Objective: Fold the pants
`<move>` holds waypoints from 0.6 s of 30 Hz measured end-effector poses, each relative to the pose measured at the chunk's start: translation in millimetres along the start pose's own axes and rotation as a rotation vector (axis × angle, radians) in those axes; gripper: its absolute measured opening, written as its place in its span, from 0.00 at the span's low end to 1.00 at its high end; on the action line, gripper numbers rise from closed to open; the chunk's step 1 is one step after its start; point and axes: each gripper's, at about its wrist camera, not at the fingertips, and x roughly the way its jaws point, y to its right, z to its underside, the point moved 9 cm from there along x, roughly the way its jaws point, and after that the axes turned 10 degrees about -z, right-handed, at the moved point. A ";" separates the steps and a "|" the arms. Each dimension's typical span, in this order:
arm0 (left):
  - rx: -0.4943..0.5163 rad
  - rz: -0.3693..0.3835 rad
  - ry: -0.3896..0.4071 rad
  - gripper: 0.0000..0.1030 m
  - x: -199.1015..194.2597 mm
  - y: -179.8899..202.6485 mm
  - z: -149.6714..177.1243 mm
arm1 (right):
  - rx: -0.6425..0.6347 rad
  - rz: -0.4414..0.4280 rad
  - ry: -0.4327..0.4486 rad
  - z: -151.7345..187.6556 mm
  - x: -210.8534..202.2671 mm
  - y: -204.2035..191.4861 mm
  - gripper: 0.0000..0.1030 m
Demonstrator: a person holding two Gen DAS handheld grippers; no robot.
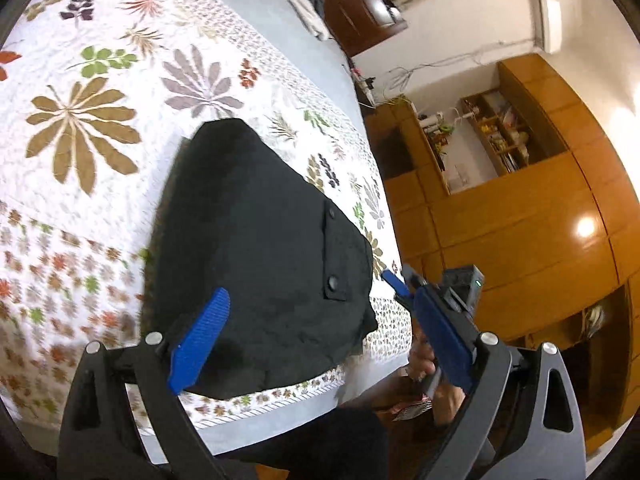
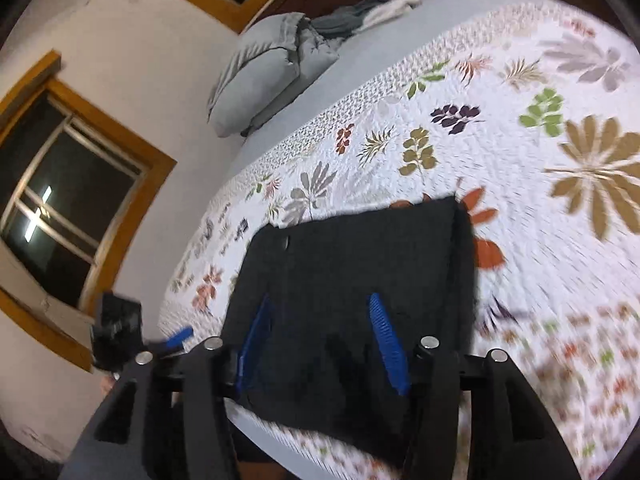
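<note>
The black pants (image 1: 256, 248) lie folded into a compact block on the floral quilt, near the bed's front edge; a buttoned pocket flap (image 1: 334, 256) faces up. They also show in the right wrist view (image 2: 352, 280). My left gripper (image 1: 320, 320) is open above the pants' near end, holding nothing. My right gripper (image 2: 320, 320) is open above the near edge of the pants, holding nothing. The right gripper also shows in the left wrist view (image 1: 400, 284), beside the pants at the bed's edge. The left gripper shows at the left of the right wrist view (image 2: 178, 338).
The white floral quilt (image 1: 100, 120) covers a bed with a grey sheet (image 2: 280, 120). Grey pillows (image 2: 260, 72) and loose clothes (image 2: 372, 8) lie at the head. Wooden cabinets (image 1: 520, 220) stand beside the bed. A window (image 2: 68, 188) is in the wall.
</note>
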 end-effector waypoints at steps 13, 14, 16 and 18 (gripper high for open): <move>-0.030 0.013 -0.154 0.91 29.9 -56.5 -37.3 | 0.150 -0.064 0.005 -30.2 8.3 48.8 0.78; -0.024 0.022 -0.169 0.91 32.2 -56.6 -40.7 | 0.146 -0.062 0.008 -27.2 -3.9 47.7 0.80; -0.011 0.035 -0.210 0.92 38.8 -58.2 -47.3 | 0.184 -0.064 -0.005 -19.0 -19.7 52.4 0.88; -0.002 0.039 -0.259 0.93 48.9 -61.8 -51.2 | 0.257 -0.065 -0.029 -4.2 -34.6 64.5 0.89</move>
